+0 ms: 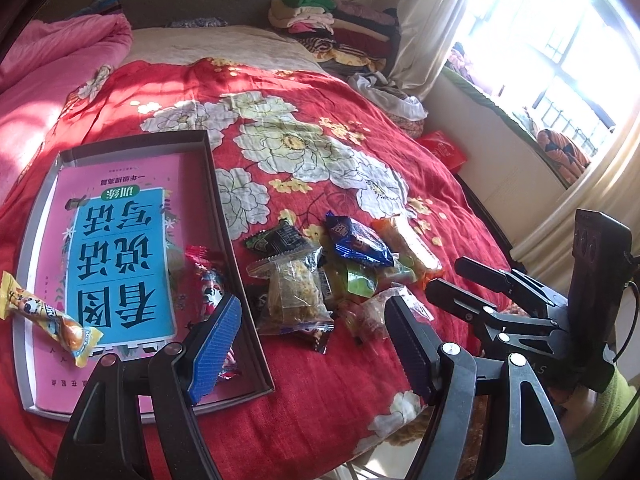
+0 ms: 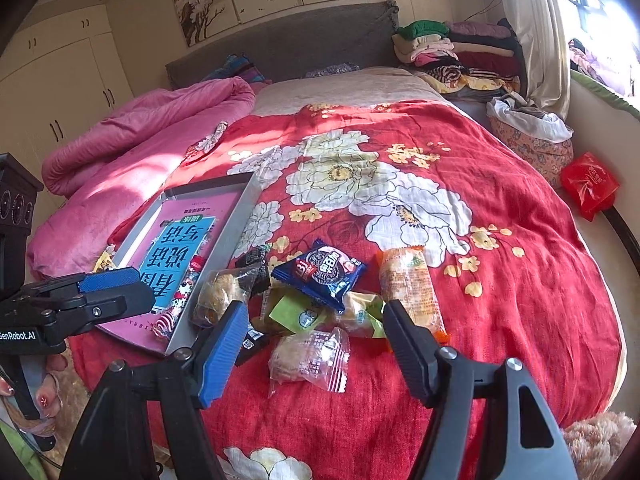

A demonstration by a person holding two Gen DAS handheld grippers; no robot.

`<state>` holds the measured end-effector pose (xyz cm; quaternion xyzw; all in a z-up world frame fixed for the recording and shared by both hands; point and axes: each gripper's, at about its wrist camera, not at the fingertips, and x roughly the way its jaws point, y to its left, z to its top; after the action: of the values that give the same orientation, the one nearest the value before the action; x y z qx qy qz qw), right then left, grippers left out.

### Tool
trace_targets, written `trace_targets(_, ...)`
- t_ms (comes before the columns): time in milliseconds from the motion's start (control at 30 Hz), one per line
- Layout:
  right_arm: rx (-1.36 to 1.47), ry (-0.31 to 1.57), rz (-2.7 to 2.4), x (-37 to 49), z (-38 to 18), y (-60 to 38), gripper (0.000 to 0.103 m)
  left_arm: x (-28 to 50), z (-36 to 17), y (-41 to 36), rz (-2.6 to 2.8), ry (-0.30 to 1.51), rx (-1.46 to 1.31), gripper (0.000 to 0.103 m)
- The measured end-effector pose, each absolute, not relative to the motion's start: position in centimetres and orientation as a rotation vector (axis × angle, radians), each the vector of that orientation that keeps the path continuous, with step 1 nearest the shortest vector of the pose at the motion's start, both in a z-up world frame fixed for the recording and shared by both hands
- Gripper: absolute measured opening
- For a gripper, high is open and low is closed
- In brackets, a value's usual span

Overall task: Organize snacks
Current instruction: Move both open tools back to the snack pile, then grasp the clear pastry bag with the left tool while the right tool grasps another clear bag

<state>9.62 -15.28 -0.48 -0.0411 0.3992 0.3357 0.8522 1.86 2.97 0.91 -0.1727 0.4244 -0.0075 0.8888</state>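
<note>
A pile of snack packets lies on the red floral bedspread: a blue cookie packet [image 1: 360, 242] [image 2: 318, 272], an orange packet [image 1: 408, 248] [image 2: 408, 292], a clear packet [image 1: 294, 298] [image 2: 308, 356], a black packet [image 1: 280, 238] and green ones [image 2: 296, 312]. A shallow grey box [image 1: 224, 216] [image 2: 240, 208] with a pink book inside holds a yellow packet [image 1: 48, 316] and a red-white packet [image 1: 208, 280] [image 2: 182, 300]. My left gripper [image 1: 316, 340] is open and empty above the box edge and pile. My right gripper [image 2: 314, 340] is open and empty over the clear packet.
A pink quilt [image 2: 132, 136] lies at the bed's left. Folded clothes [image 2: 452, 52] are stacked by the headboard. A red bag [image 2: 588, 184] sits beside the bed at the right, near the window sill [image 1: 500, 108].
</note>
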Motion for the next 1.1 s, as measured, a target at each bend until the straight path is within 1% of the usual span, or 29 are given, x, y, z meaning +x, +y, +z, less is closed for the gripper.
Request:
trace_targets(333, -0.188, 0.935, 0.715, 9.4, -3.1, -13.6, 0.070, 4.4, -1.3, 2.1, -0.010, 0.969, -0.338, 0.076)
trace_targets(833, -0.235, 1.040, 0.723, 10.3, -6.1, -11.9, 0.070, 7.6, -3.6, 1.2, -0.023, 1.039, -0.318, 0.074)
trace_targets(867, -0.238, 1.042, 0.724, 10.3, -6.1, -11.8, 0.070, 7.8, -3.9, 1.3, -0.018, 1.050, -0.324, 0.074)
trace_targets(900, -0.240, 1.044, 0.726, 10.3, -6.2, -11.7, 0.070, 8.0, -4.2, 1.4, -0.005, 1.063, -0.327, 0.071)
trace_targets(967, -0.244, 1.049, 0.726, 10.4, -6.4, -11.5, 0.069, 8.3, -4.6, 1.5, 0.014, 1.073, -0.328, 0.062)
trace_targets(1100, -0.248, 1.051, 0.733, 10.5, -6.7, -11.2, 0.069, 8.3, -5.1, 1.8, 0.018, 1.072, -0.355, 0.057)
